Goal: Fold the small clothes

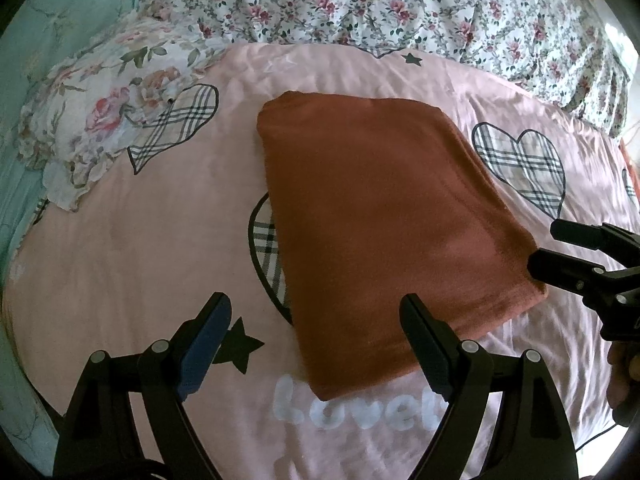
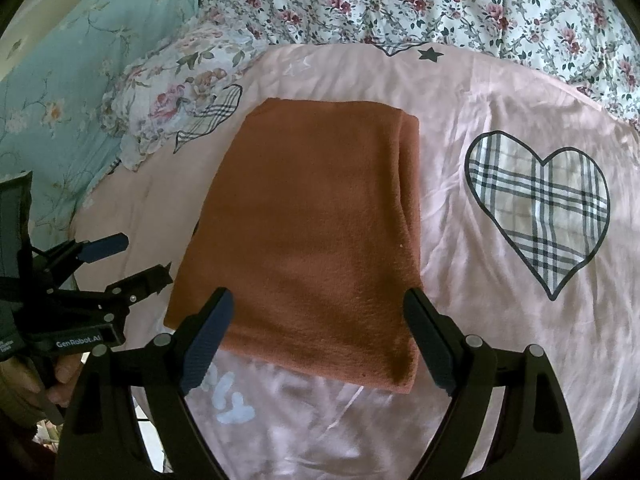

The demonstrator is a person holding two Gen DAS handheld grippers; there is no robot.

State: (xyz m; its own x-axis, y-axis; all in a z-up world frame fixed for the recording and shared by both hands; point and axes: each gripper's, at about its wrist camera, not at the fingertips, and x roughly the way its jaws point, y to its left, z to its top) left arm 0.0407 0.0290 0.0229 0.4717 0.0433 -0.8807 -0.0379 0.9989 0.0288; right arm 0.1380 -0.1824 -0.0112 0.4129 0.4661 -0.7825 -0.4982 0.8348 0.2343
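A rust cloth lies folded into a flat rectangle on a pink sheet printed with plaid hearts, black stars and white lettering that the cloth's near corner partly covers. The left gripper hovers over that near corner, its jaws spread wide and holding nothing, while the right gripper reaches in from the right edge with its tips just beside the cloth's right corner, jaws apart. A floral pillow lies at the left, a floral quilt behind.
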